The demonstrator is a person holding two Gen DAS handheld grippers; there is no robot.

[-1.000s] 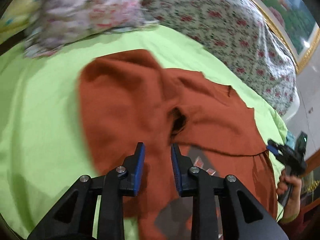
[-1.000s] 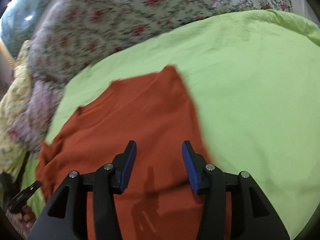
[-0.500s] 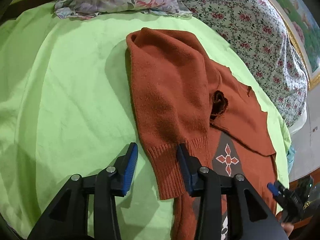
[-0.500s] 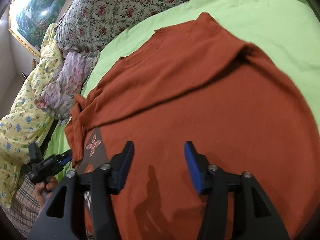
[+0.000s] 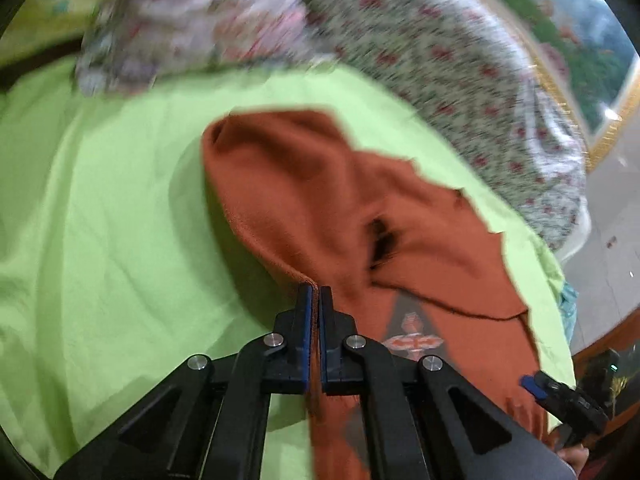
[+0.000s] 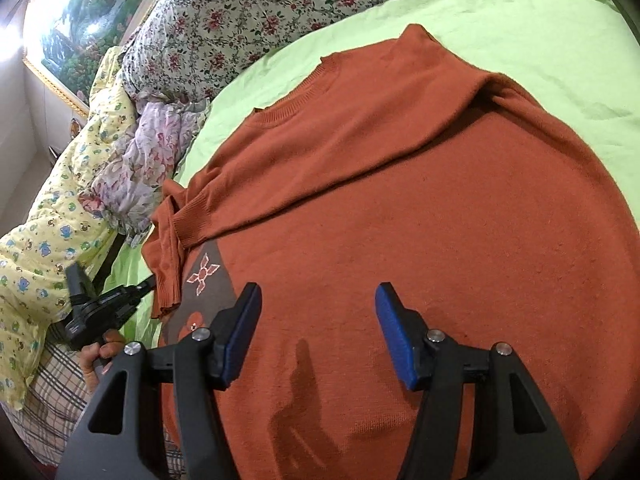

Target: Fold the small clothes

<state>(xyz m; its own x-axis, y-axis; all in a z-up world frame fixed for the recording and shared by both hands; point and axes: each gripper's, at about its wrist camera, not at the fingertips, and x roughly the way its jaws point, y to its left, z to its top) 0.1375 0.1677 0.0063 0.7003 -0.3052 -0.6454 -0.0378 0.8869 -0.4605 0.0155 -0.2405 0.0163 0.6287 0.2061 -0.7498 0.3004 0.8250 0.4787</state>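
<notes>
Since half a second ago the left tongs [image 5: 313, 300] have gone from spread to clenched on the ribbed cuff of the rust-orange knitted sweater [image 6: 400, 208], which lies on the lime-green bed sheet [image 6: 520, 12]. The left view is motion-blurred. Only the right view shows the collar, the floral pillows [image 6: 240, 12] and the left hand [image 6: 100, 356]. The right tongs [image 6: 316, 320] hover spread over the sweater's body.

A: Left wrist view: floral pillows [image 5: 420, 40] motion-blurred, pattern unreadable.
B: Noted. Sleeve cuff [image 5: 312, 360] hidden between left claw [image 5: 314, 292] pads. Orange sweater [image 6: 400, 200] hem cut off at the right view's lower edge.
</notes>
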